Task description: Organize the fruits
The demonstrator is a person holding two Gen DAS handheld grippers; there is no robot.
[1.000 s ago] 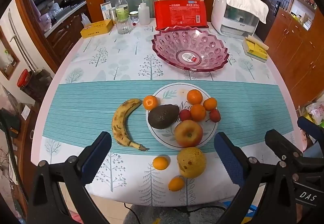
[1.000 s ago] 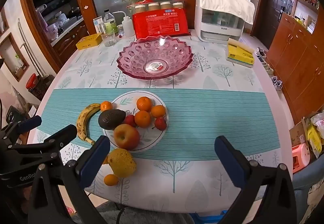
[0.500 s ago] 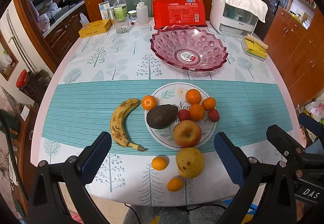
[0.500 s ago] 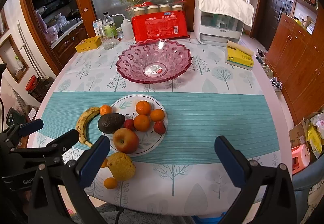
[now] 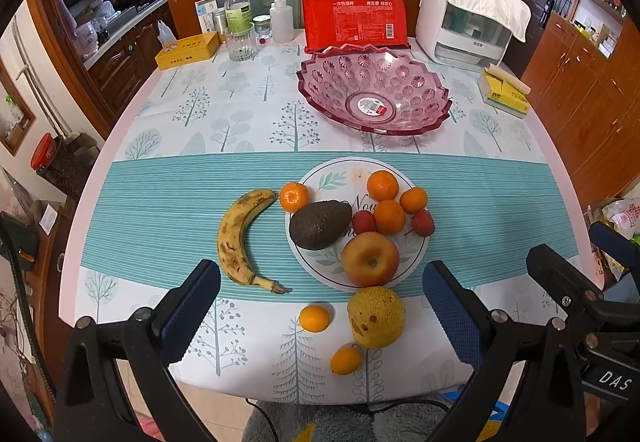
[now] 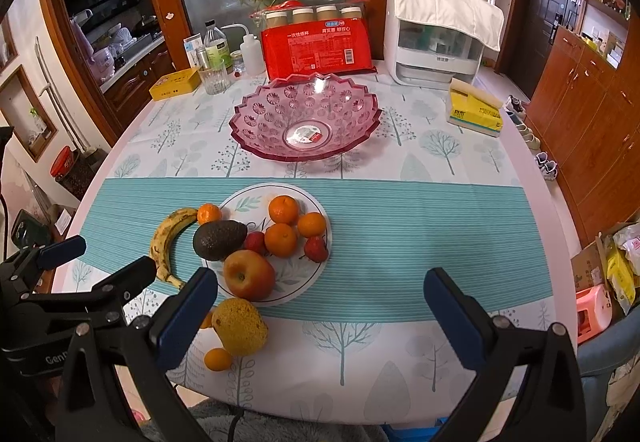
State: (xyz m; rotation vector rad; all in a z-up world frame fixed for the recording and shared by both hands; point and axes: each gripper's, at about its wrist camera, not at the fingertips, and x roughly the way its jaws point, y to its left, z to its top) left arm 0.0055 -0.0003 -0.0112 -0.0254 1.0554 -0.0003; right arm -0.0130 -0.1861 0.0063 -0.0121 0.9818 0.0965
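A white plate (image 5: 384, 170) holds an avocado (image 5: 318, 225), an apple (image 5: 370, 259), tangerines and small red fruits. A banana (image 5: 236, 234) lies left of it. A yellow pear (image 5: 376, 316) and two small oranges (image 5: 315, 318) lie near the table's front edge. An empty pink glass bowl (image 5: 374, 92) stands behind the plate. My left gripper (image 5: 320, 316) is open and empty above the front edge. My right gripper (image 6: 320, 316) is open and empty, to the right of the fruit. The plate (image 6: 316, 202), apple (image 6: 248, 274) and bowl (image 6: 304, 114) also show in the right wrist view.
At the table's back stand a red packet (image 5: 356, 20), a white appliance (image 5: 468, 18), bottles and a glass (image 5: 240, 42), and a yellow tin (image 5: 188, 50). A yellow tissue pack (image 5: 506, 92) lies at the right. Wooden cabinets (image 6: 592, 90) stand right of the table.
Both grippers have drifted slightly; the scene has shifted a little down in view. Both stay open and empty. No fruit has moved.
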